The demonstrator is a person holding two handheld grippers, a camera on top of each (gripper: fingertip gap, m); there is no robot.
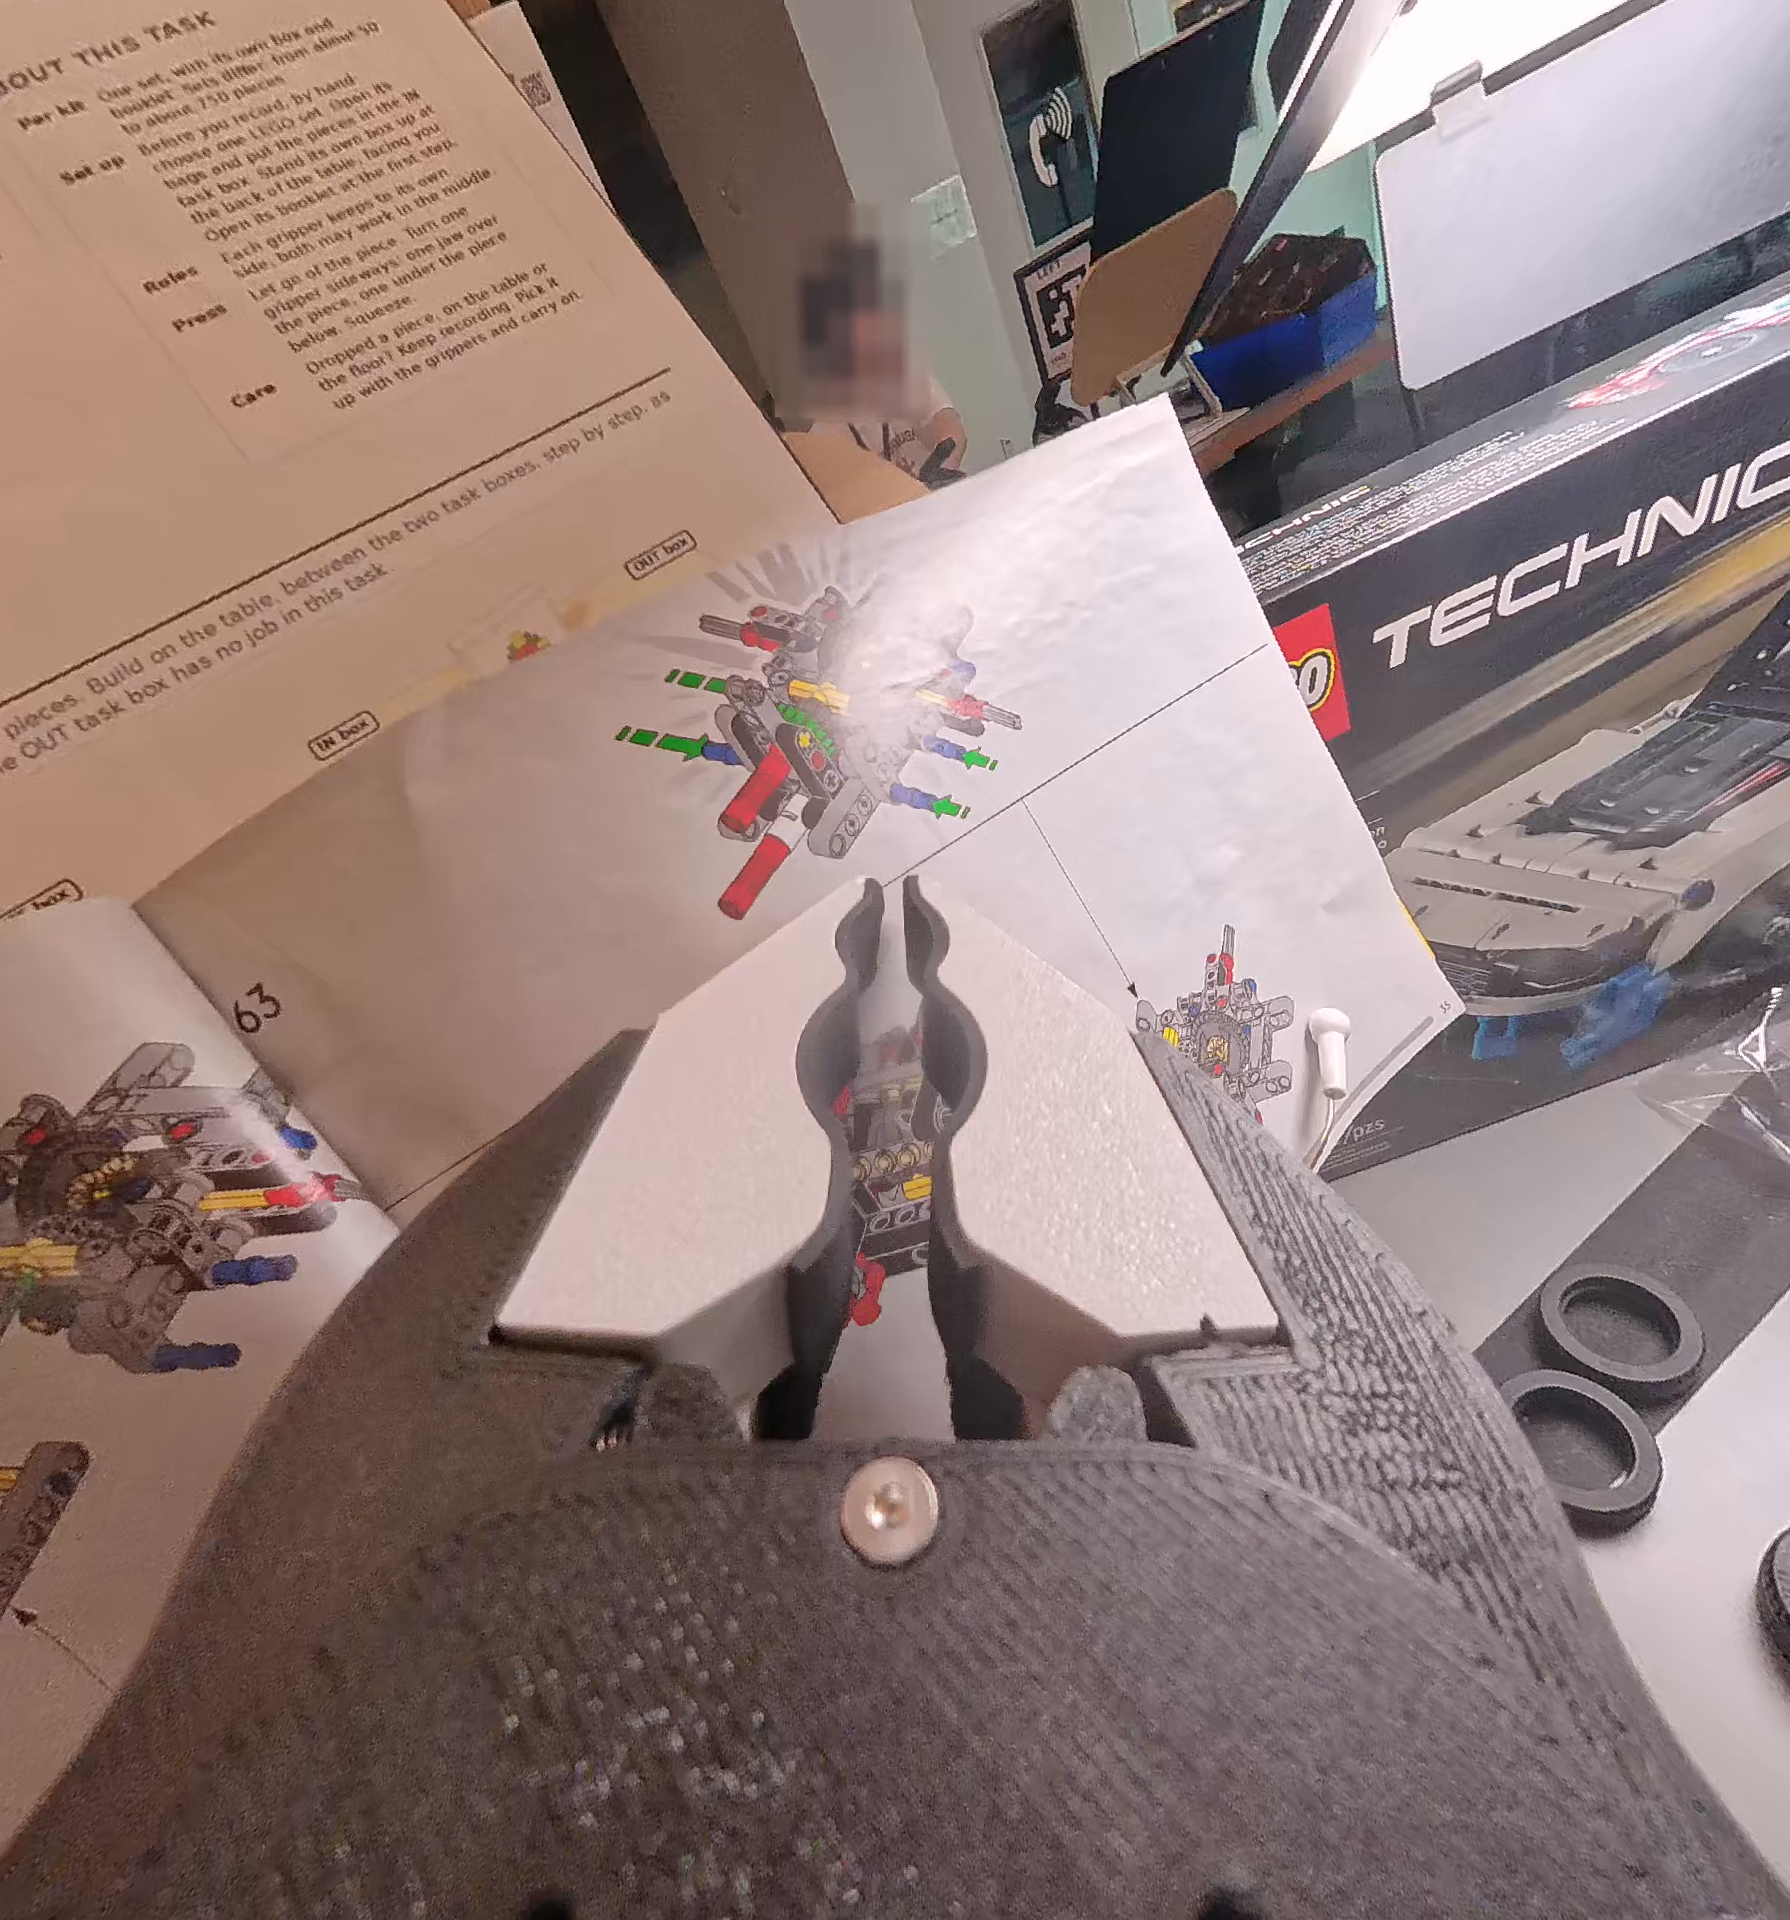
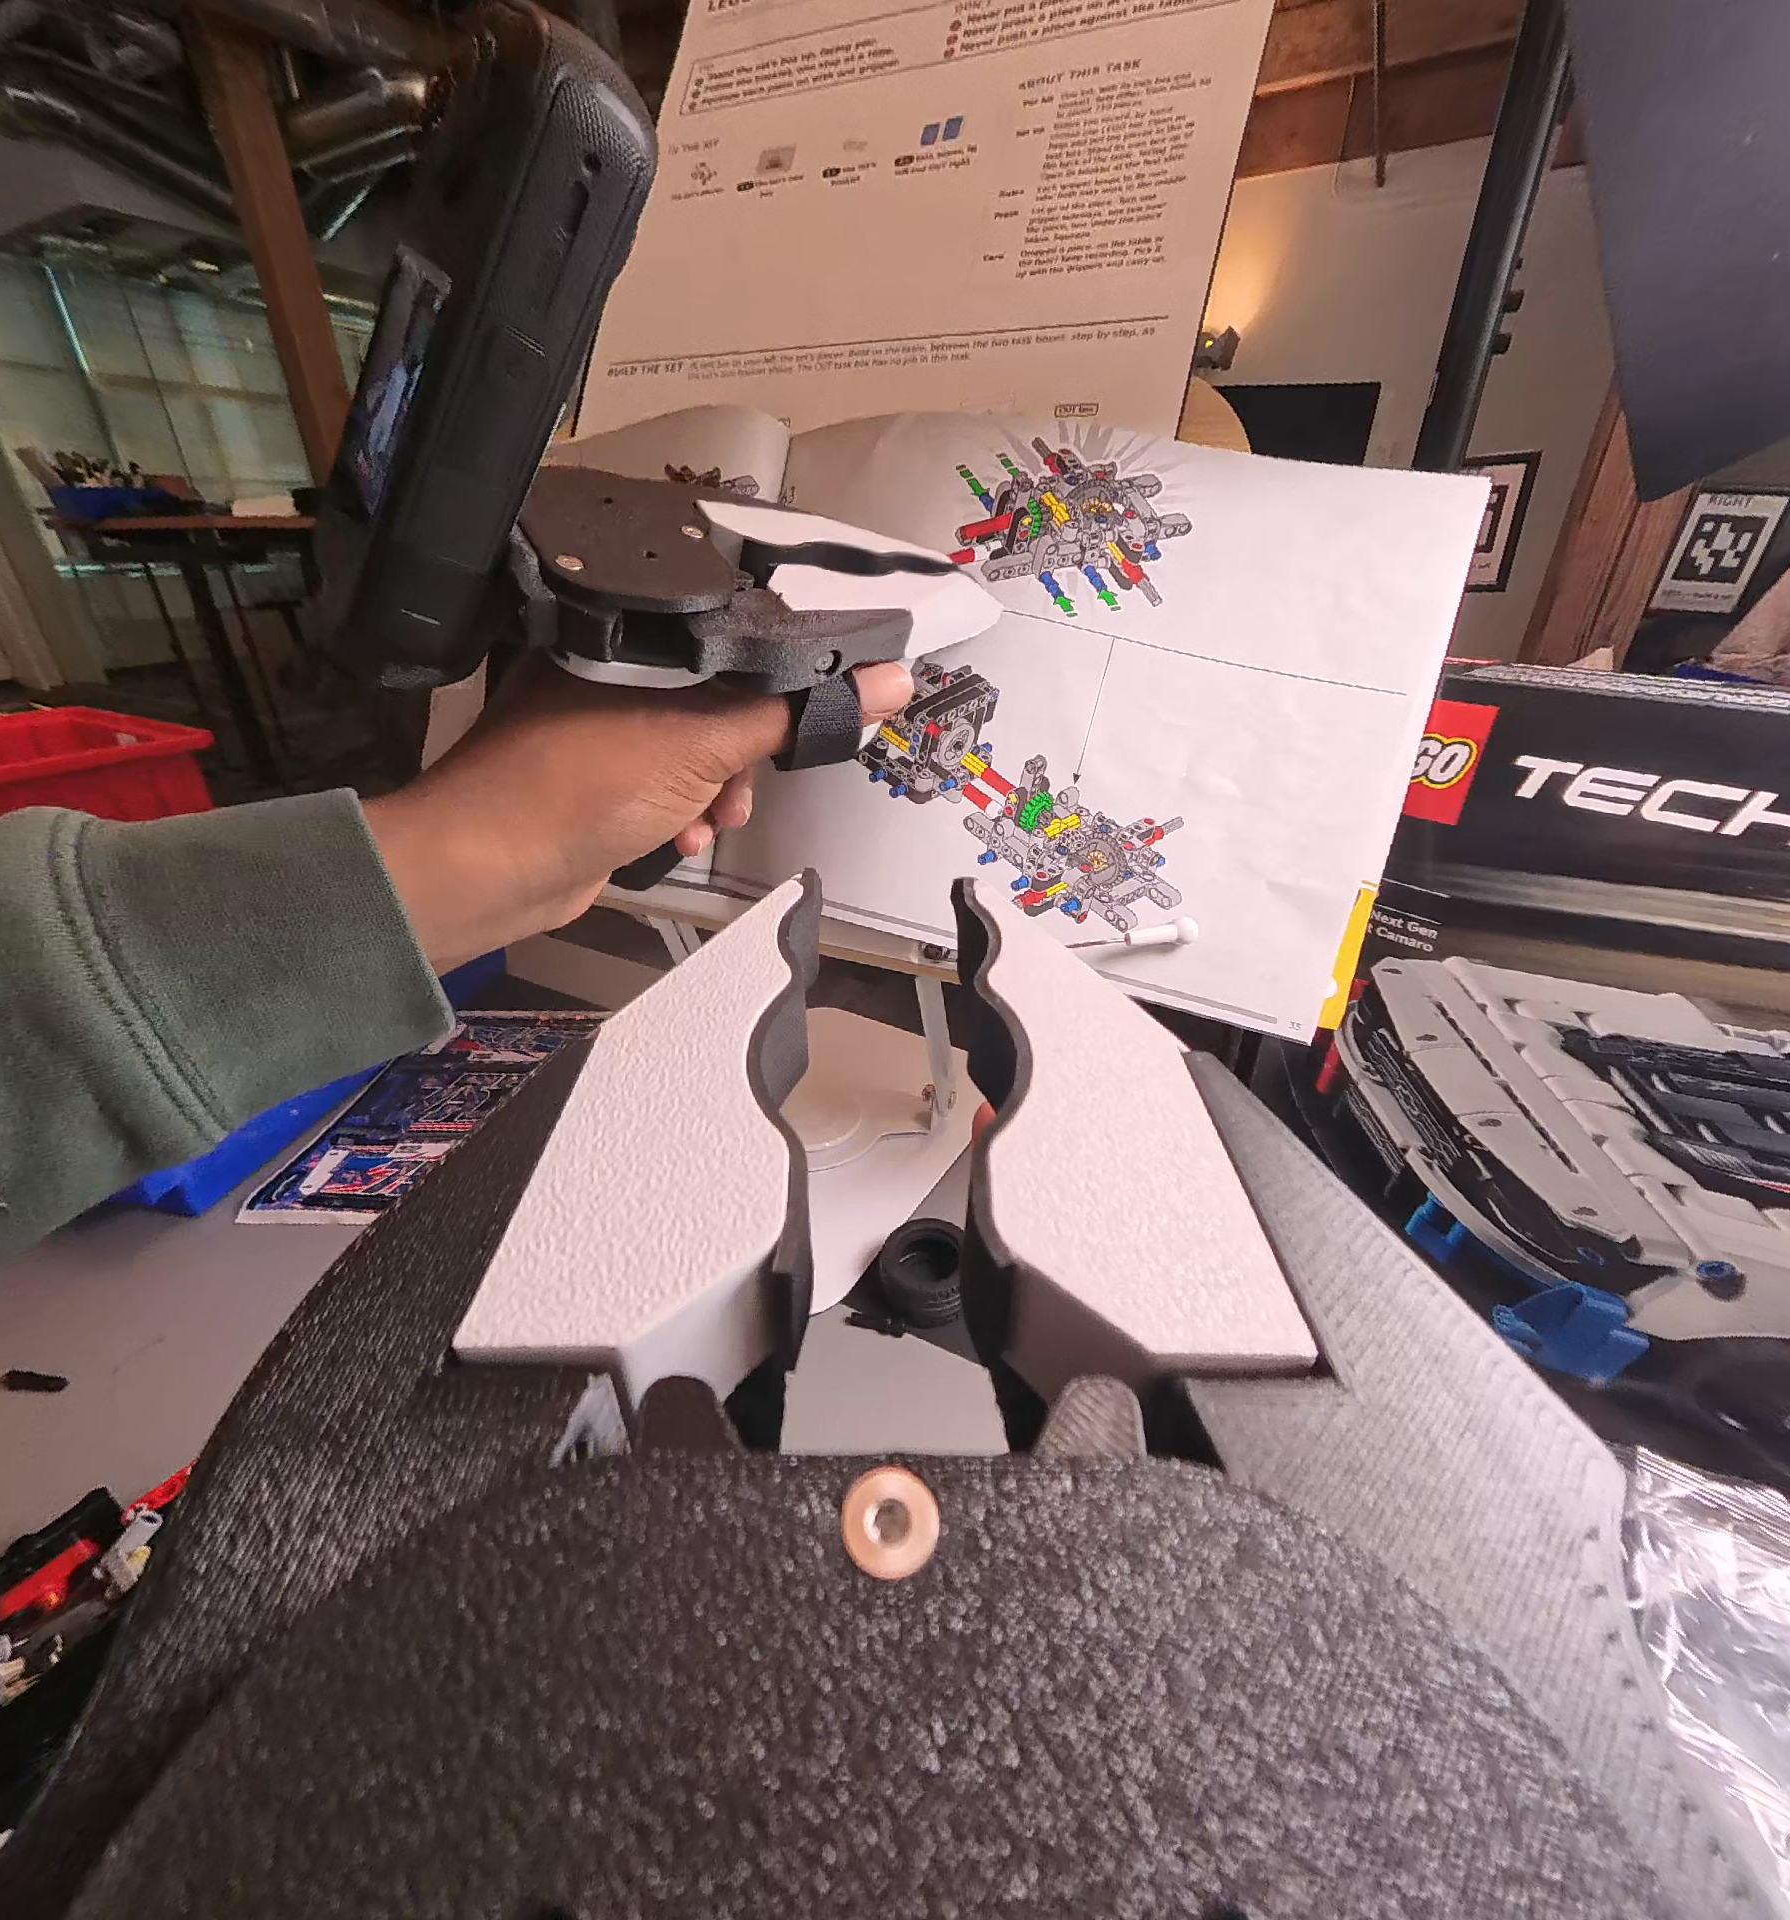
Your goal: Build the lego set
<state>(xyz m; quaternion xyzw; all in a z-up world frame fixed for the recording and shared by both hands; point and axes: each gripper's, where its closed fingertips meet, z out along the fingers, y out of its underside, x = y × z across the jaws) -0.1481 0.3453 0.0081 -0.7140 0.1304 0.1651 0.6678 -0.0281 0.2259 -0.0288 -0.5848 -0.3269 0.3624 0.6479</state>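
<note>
The instruction booklet [image 2: 1234, 727] stands open on a stand, its pages showing pictures of a grey gear assembly. It fills the middle of the left wrist view [image 1: 1130, 644]. My left gripper [image 1: 893, 888] is shut, with its tips right at the right-hand page. I cannot tell if paper is pinched between them. It also shows in the right wrist view [image 2: 943, 569], held up by a hand in front of the page. My right gripper [image 2: 886, 894] is open and empty, lower and nearer, pointing at the booklet's foot. A small black tyre [image 2: 922, 1273] lies on the table between its fingers.
The black set box [image 2: 1649, 790] stands to the right of the booklet [image 1: 1597, 582]. Three black tyres [image 1: 1618, 1320] lie on the table at the right. A sticker sheet [image 2: 423, 1122], loose pieces [image 2: 29, 1600] and a plastic bag [image 2: 1753, 1662] are nearby. A printed sign board [image 2: 922, 208] stands behind. The grippers' ends are close to 15 centimetres from one another.
</note>
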